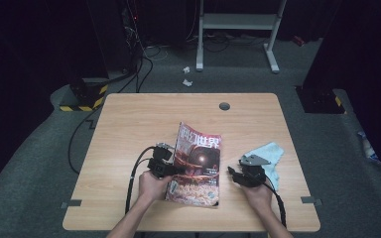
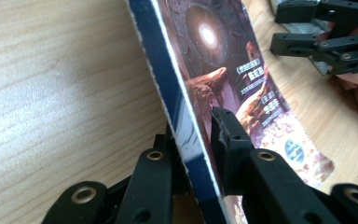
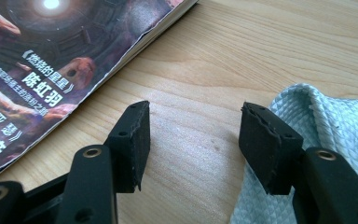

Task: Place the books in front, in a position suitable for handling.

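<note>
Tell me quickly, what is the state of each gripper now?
Left gripper: closed on the spine edge of the glossy dark-covered magazine.
Right gripper: open, holding nothing, above the wooden table beside the light blue woven cloth.

The glossy paper magazine (image 1: 198, 166) has a dark red-brown cover with a glowing white centre, white lettering and a blue spine edge. The pale wooden surface (image 1: 129, 129) shows light grain. The light blue cloth (image 1: 274, 157) carries a fine diamond weave. Both black tools, the left tool (image 1: 174, 170) and the right tool (image 1: 233, 174), are matt.
</note>
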The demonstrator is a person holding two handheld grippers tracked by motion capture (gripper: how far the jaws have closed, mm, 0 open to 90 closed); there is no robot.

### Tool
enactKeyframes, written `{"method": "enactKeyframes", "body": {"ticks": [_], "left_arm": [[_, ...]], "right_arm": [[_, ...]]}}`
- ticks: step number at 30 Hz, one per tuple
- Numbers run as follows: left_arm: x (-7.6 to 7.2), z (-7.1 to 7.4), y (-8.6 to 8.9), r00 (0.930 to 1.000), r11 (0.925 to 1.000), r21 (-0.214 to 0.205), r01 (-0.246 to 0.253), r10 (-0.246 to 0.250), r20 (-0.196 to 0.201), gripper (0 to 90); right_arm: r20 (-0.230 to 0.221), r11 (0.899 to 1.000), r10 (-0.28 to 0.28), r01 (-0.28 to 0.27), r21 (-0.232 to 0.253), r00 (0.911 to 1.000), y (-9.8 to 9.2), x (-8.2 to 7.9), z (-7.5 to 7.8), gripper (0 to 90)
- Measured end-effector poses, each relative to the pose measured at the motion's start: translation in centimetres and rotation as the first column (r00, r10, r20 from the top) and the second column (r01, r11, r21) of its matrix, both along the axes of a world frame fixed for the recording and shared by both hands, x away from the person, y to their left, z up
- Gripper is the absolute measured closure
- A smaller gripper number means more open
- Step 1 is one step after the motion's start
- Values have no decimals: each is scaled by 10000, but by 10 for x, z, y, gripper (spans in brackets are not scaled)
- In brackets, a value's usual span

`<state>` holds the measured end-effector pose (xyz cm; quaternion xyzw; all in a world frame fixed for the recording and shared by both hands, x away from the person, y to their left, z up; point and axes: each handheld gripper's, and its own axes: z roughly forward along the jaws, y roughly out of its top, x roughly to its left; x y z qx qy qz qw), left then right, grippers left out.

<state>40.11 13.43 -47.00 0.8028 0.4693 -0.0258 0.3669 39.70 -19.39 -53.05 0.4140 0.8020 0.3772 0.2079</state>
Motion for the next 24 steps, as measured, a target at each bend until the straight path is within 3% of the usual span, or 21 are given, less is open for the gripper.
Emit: {"method": "enactKeyframes", "body": {"ticks": [10, 18, 24], "left_arm": [[2, 17, 3, 9997, 9998, 16, 222, -222, 71, 836], [2, 28, 0, 9986, 9982, 325, 501, -506, 135, 837], [3, 45, 0, 9958, 9944, 618, 856, -875, 285, 836]], "right_arm": [[50, 10000, -11, 11, 19, 10000, 0, -1, 0, 436], [31, 10000, -37, 37, 38, 10000, 0, -1, 0, 436], [30, 10000, -27, 27, 38, 10000, 0, -1, 0, 436]]}}
